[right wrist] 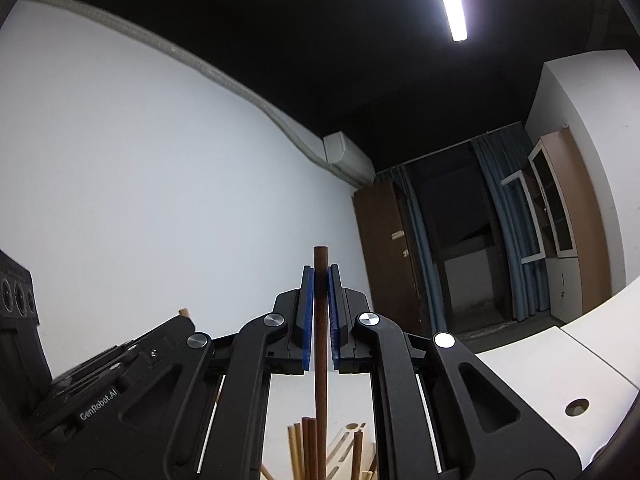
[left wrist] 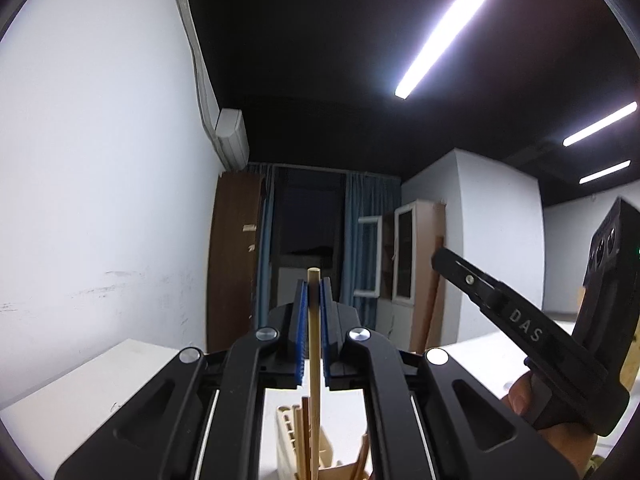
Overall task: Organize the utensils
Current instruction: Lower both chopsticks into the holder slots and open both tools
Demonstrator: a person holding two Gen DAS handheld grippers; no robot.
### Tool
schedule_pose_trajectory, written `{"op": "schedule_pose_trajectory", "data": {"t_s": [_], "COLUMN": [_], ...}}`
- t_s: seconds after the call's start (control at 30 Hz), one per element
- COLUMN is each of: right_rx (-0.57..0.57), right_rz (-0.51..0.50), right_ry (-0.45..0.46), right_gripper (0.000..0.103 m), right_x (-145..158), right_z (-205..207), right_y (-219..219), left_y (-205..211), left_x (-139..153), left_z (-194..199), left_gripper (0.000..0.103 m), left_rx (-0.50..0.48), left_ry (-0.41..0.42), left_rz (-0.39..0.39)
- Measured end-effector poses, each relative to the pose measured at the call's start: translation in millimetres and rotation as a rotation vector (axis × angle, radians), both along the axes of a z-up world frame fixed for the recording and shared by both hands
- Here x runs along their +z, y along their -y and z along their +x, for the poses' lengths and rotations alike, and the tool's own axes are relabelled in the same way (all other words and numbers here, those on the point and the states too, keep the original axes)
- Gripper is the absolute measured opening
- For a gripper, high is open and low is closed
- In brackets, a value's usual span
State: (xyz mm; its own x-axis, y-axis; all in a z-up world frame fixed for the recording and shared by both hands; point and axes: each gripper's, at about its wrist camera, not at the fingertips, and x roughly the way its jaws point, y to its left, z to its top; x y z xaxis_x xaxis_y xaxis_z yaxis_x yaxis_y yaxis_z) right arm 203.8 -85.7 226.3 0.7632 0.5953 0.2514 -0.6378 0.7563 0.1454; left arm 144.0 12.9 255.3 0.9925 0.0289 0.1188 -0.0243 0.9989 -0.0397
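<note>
My left gripper is shut on a light wooden chopstick that stands upright between the blue pads. Below it a beige utensil holder with several wooden sticks sits on the white table. My right gripper is shut on a dark brown chopstick, also upright, its top poking above the pads. Under it several chopsticks stand in the holder. In the left wrist view the right gripper's body shows at the right, held by a hand.
A white wall runs along the left. A brown cabinet, blue curtains and a glass-door cupboard stand at the far end. The white table has a round cable hole. The left gripper's body fills the lower left of the right wrist view.
</note>
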Motion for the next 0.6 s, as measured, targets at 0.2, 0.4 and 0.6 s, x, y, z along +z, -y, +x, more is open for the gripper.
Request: {"op": "schedule_pose_trajectory", "data": {"t_s": [0.2,0.4,0.6], "right_rx": [-0.013,-0.018,-0.013], "right_rz": [-0.065,-0.124,-0.157], "right_ry": [-0.083,-0.109,-0.137], "right_gripper": [0.006,0.006,0.007], "right_x": [-20,-27,-32], "right_z": [25,25,20], "right_y": [-17,-21,-20], "left_y": [-5,-19,-29], "left_x": [-15,-26,-34], "left_z": [30,48,59], "left_gripper": [0.006,0.006,0.006], "left_rx": [0.002,-0.031,-0.067], "left_ry": [-0.108,-0.195,-0.261], "left_rz": [0.005,-0.025,-0.061]}}
